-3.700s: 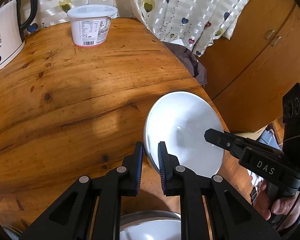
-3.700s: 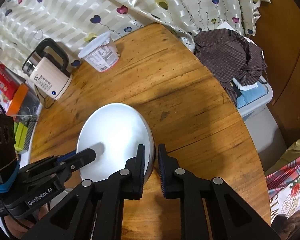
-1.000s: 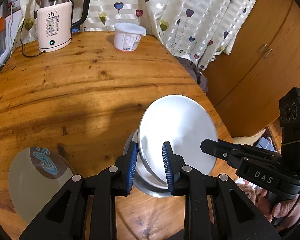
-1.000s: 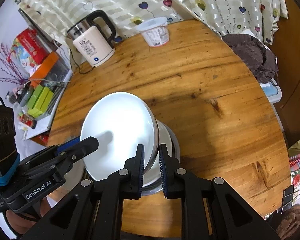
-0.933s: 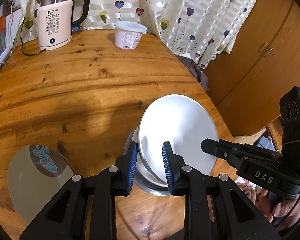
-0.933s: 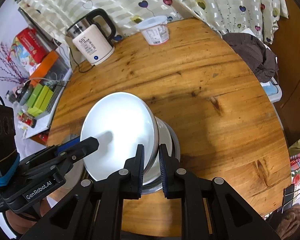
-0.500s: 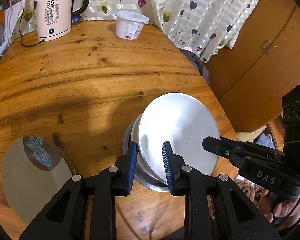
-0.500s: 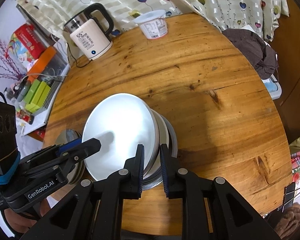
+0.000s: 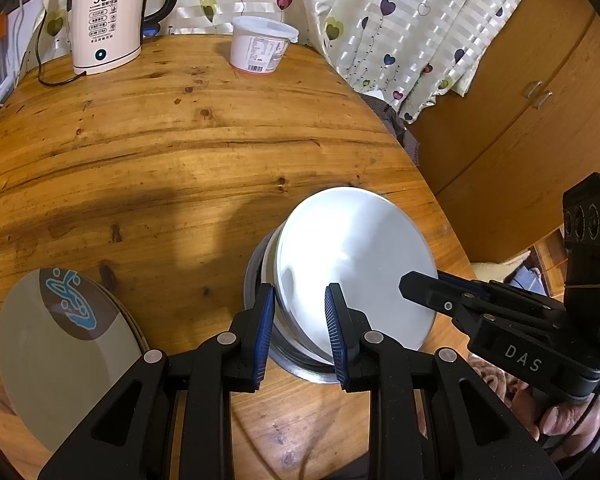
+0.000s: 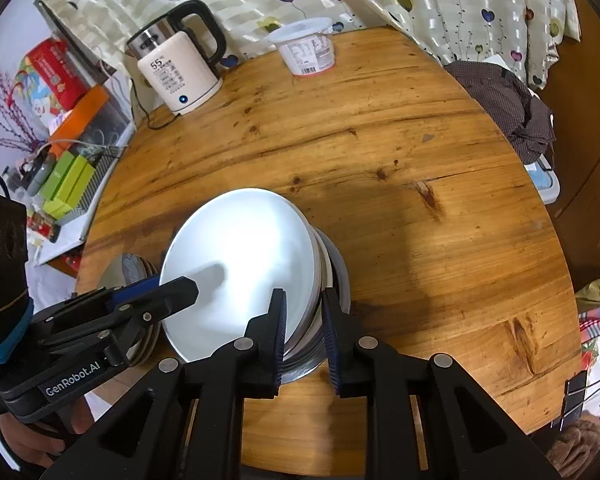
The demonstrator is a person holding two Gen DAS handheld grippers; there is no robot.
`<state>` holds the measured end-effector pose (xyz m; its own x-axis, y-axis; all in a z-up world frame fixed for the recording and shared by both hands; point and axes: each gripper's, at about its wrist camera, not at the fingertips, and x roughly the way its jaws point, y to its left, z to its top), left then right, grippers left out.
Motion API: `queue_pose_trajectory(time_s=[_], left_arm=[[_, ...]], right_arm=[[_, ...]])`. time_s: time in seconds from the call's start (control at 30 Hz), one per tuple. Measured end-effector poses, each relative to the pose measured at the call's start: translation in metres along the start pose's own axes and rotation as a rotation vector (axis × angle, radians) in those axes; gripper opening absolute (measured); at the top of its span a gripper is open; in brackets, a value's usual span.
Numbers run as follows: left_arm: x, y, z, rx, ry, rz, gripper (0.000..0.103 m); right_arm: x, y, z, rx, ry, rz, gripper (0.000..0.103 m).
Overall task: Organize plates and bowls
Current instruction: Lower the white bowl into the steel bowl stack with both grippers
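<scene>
On table's near edge, white bowl point(image 9: 352, 264) sits nested in stack; ceramic-looking, so prob stiff, slick, breakable. Left gripper point(image 9: 300, 320) & right gripper point(image 10: 304, 320) straddle opposite rim edges, pads apart, right's just been opening; rim = best hold

Black left gripper point(image 9: 300, 320) with blue pads, silver screws; right gripper point(image 10: 304, 320) alike.
</scene>
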<state>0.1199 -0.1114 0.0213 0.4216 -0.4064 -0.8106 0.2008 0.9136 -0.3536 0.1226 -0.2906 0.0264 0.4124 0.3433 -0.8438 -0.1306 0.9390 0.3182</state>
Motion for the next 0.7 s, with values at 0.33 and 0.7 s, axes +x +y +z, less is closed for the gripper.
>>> queue_pose_trajectory(time_s=[0.33, 0.7], left_arm=[[-0.0029, 0.0028, -0.0004, 0.002, -0.025, -0.015, 0.028], [-0.007, 0.0041, -0.0035, 0.013, -0.052, -0.044, 0.028]], right_arm=[[-0.0013, 0.0036, -0.0017, -0.057, -0.043, -0.023, 0.021], [-0.0063, 0.0011, -0.0073, -0.09, -0.092, -0.034, 0.02]])
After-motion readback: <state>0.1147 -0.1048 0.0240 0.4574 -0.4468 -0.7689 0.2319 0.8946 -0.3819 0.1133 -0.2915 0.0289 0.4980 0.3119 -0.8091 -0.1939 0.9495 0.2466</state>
